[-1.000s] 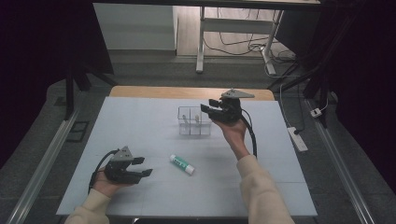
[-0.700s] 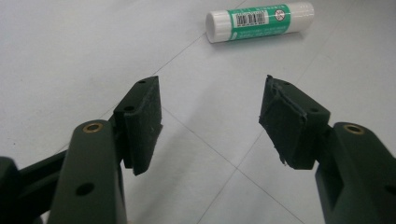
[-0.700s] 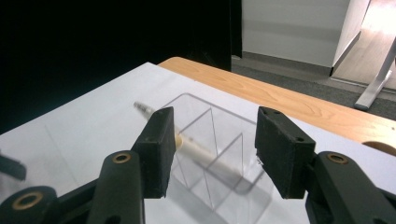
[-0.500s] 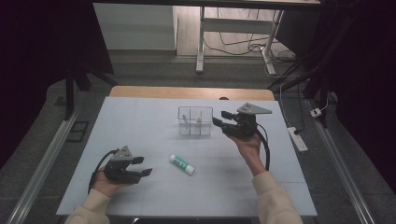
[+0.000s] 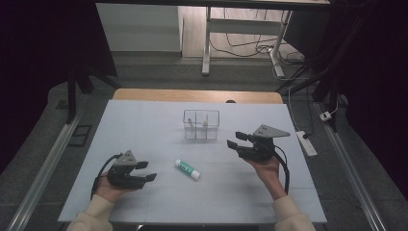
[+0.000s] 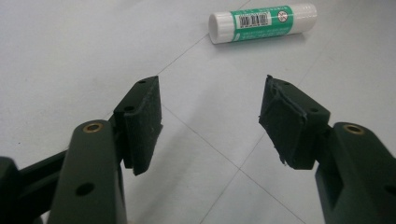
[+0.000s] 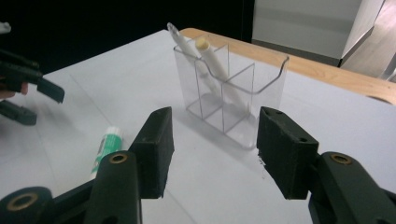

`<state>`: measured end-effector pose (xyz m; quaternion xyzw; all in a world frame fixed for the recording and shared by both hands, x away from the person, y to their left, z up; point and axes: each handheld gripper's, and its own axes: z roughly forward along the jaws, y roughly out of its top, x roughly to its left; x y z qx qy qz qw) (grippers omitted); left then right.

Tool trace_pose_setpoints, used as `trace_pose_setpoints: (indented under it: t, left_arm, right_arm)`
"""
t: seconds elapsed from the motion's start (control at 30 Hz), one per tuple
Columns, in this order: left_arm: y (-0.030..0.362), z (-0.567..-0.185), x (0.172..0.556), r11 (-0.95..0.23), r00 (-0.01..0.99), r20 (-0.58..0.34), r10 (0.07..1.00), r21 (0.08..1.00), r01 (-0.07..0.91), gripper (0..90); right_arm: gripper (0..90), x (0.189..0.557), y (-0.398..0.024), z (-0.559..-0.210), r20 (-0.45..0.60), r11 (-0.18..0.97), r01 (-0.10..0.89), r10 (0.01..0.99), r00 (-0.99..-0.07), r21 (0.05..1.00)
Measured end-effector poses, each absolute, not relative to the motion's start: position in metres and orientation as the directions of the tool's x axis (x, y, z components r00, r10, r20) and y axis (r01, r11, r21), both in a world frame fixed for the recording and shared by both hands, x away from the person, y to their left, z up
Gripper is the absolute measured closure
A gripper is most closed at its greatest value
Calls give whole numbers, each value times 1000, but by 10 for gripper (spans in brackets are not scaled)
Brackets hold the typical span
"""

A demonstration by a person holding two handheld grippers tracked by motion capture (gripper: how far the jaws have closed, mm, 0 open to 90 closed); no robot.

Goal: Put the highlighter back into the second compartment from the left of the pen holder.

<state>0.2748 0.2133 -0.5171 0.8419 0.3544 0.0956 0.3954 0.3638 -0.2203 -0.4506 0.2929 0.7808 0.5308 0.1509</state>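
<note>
One table [image 5: 144, 125], pale top, wooden strip at the far edge; everything I work with sits on it. Largest item: one clear holder [image 5: 201, 124] with dividers, standing upright mid-table toward the far side, so both hands can reach it. Two pens [image 7: 212, 70] stand in it, leaning against the walls and dividers, tips up. I judge they were dropped in from above and the compartments keep them from falling flat. Which compartment each is in, I can't tell for sure.

Two tools. My right tool [image 5: 240, 140] is off the table, held in my right hand just right of the holder, pointing left toward it; nothing is between the pads, and its jaws stand apart and have just been opening further. In the right gripper view the holder sits straight ahead between the jaws but well beyond them, no contact. My left tool [image 5: 146, 171] rests low at the near left, jaws apart, empty, aimed at the glue stick.

One glue stick [image 5: 188, 169], white and green, lying flat on its side on the table between the two tools, just beyond the left tool's tips, not touched. Lying down, it can roll. My guess is it goes into the holder next; left tool is better placed to grab it.
</note>
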Motion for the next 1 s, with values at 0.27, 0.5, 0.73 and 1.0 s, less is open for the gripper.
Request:
trace_pose_setpoints:
  t: [0.27,0.5,0.73,1.0]
  left_arm:
    - [215,-516,275,-432,727,-119,676,735,522,387]
    - [214,-517,275,-434,727,-117,677,735,522,387]
    - [215,-516,275,-434,726,-114,678,736,520,387]
    - [214,-516,275,-436,726,-107,680,736,517,388]
  right_arm:
    - [448,351,-232,-466,79,280,313,619,-782,908]
    - [445,342,-238,-474,71,305,317,611,-789,898]
    - [440,332,-244,-479,58,335,319,603,-796,887]
    - [439,321,-262,-485,36,359,318,613,-789,877]
